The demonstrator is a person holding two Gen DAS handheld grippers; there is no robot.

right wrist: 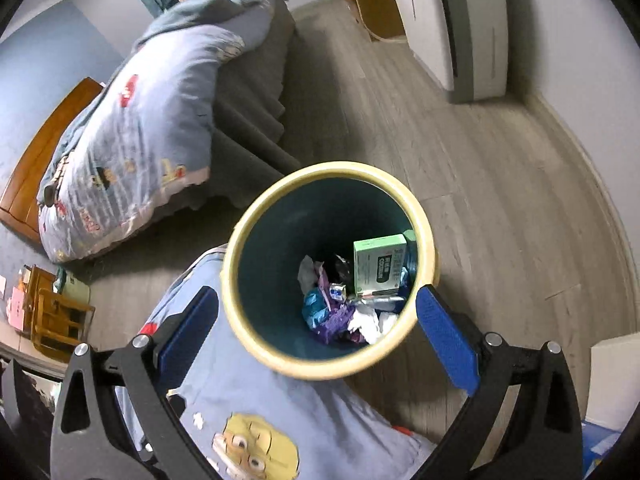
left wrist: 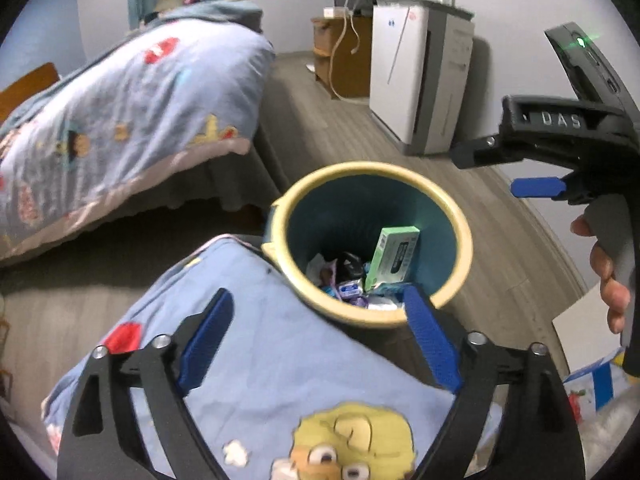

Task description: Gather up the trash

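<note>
Two grippers, both spread wide, nothing between the pads. Left gripper (left wrist: 320, 336) poised above a blue quilt (left wrist: 280, 360) and the near rim of the bin (left wrist: 460, 248); right gripper (right wrist: 316, 340) straddling that same bin (right wrist: 248, 240) from above. Seen side-on from the left camera, right gripper (left wrist: 508, 168) partly cut off at the frame edge, a hand (left wrist: 608, 276) on its grip. Inside the bin: a green box (right wrist: 378, 266) upright against the wall, crumpled wrappers (right wrist: 340, 316) heaped below, hard to tell apart. Bin base hidden behind the quilt. Bed (right wrist: 132, 132) beyond, blurred. White unit (left wrist: 404, 76) by the wall, top cropped in the right view.
</note>
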